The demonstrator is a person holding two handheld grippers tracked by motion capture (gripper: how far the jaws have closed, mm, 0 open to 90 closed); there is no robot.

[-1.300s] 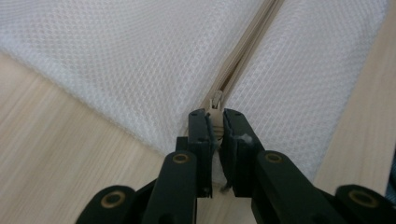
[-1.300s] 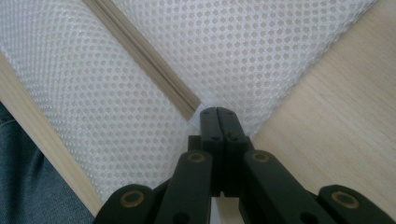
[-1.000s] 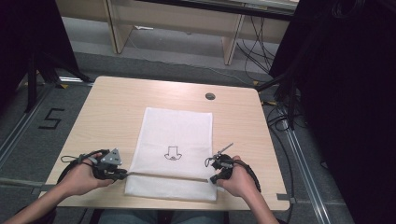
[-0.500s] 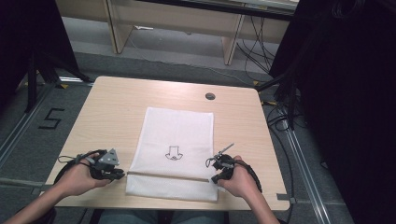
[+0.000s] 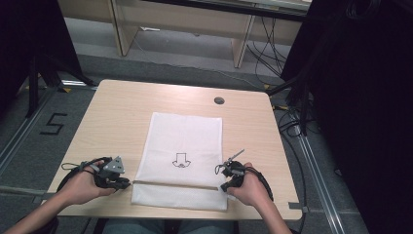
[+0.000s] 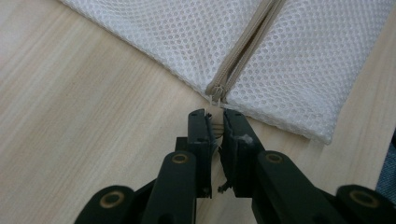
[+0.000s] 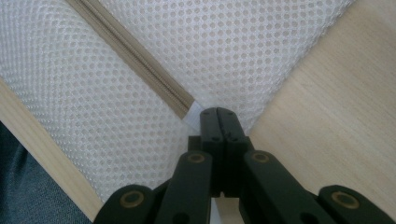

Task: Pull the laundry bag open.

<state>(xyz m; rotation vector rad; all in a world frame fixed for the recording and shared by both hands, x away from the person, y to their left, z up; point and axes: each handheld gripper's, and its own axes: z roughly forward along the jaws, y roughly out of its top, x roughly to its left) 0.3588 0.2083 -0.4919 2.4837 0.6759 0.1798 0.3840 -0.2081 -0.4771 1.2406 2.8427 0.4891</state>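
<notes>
- The left gripper (image 6: pixel 215 117) sits at the near-left corner of the white mesh laundry bag (image 5: pixel 182 146), its jaws drawn in narrow around the small metal zipper pull (image 6: pixel 214 99); whether the pads truly pinch it I cannot tell for sure. The right gripper (image 7: pixel 218 113) is closed tight on the bag's fabric at the far end of the zipper.
- The pale wooden worktop (image 5: pixel 122 112) carries the bag flat at its middle, toward the person's side.
- The bag's long axis runs away from the person; a small black printed mark (image 5: pixel 181 160) sits on its near half.
- The beige zipper (image 5: pixel 175 184) runs crosswise near the front edge, from gripper to gripper.
- Progress, as I judge it: both ends are secured and the zipper looks fully closed, so the sliding of the pull along the zipper is not yet done.
</notes>
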